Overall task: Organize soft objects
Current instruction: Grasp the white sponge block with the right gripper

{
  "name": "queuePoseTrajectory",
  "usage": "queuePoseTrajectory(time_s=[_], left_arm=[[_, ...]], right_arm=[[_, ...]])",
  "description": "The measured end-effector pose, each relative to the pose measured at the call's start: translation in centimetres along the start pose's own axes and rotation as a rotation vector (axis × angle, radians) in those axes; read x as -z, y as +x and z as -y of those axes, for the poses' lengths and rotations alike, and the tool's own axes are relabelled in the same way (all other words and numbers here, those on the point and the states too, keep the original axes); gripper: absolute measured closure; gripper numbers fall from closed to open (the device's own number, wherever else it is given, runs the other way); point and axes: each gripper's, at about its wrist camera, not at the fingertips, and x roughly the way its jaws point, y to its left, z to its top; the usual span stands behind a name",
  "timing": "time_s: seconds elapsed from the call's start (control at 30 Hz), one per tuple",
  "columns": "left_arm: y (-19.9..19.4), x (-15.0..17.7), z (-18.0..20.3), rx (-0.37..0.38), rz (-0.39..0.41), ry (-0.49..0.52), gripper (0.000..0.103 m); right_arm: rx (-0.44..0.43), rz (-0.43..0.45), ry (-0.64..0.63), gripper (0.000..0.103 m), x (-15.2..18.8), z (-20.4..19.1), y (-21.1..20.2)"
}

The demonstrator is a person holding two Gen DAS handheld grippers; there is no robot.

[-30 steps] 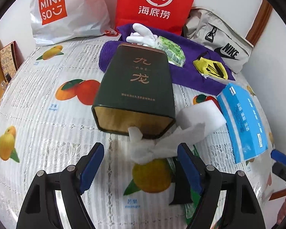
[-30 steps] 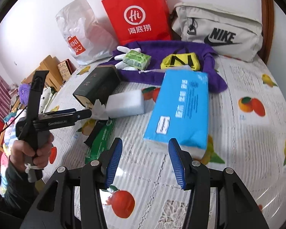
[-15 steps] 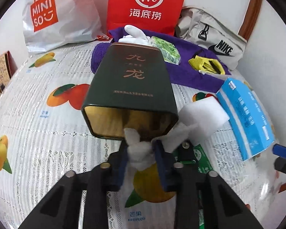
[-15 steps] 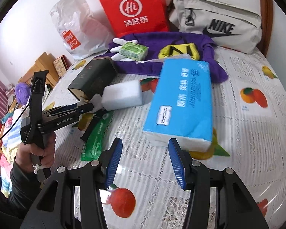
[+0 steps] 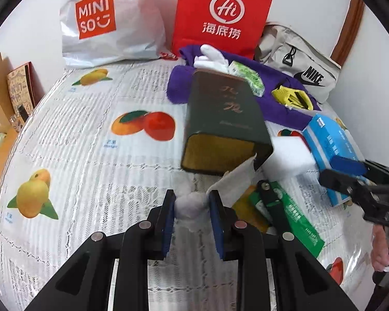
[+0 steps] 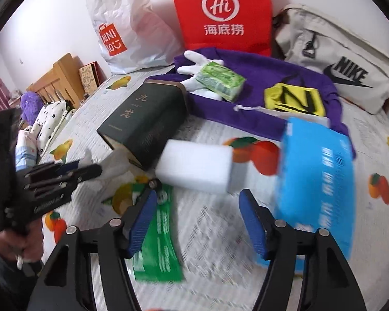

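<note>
My left gripper point(image 5: 192, 197) is shut on a crumpled white tissue point(image 5: 230, 184), whose tail reaches to the open mouth of a dark green tin point(image 5: 220, 124) lying on its side. From the right wrist view the left gripper point(image 6: 64, 178) shows at the left with the tissue point(image 6: 114, 163) at its tip. My right gripper point(image 6: 198, 197) is opening with nothing between its pads. It hovers just short of a white foam block point(image 6: 197, 165), between a green packet point(image 6: 158, 233) and a blue tissue pack point(image 6: 316, 176).
A purple towel point(image 6: 259, 70) at the back carries a white glove point(image 6: 197, 62), a small green pack point(image 6: 220, 77) and a yellow pouch point(image 6: 293, 98). A white shopping bag point(image 5: 109, 26), a red paper bag point(image 5: 220, 15) and a beige Nike bag point(image 6: 337, 62) line the wall.
The left gripper closed on the tissue and drew it back from the tin's mouth. The right gripper swung left from the blue pack toward the foam block, and its jaws widened.
</note>
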Motion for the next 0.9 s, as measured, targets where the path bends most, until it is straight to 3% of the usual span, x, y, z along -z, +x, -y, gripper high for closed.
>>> queuePoseTrajectory(time_s=[0.2, 0.5, 0.67, 0.9], left_arm=[[1.1, 0.6, -0.8, 0.021, -0.02, -0.023, 0.078], [1.4, 0.5, -1.1, 0.062, -0.027, -0.009, 0.078], [1.5, 0.5, -1.3, 0.075, -0.027, -0.021, 0.078], [1.3, 0.6, -1.1, 0.063, -0.033, -0.022, 0.078]], right_arm=[[0.037, -0.04, 0.04, 0.034, -1.1, -0.7, 2.5], [0.052, -0.036, 0.065, 0.021, -2.0, -1.2, 4.1], [0.112, -0.024, 0.019, 0.02, -2.1, -1.7, 5.2], [0.067, 0.001, 0.014, 0.023, -1.7, -1.5, 4.7]])
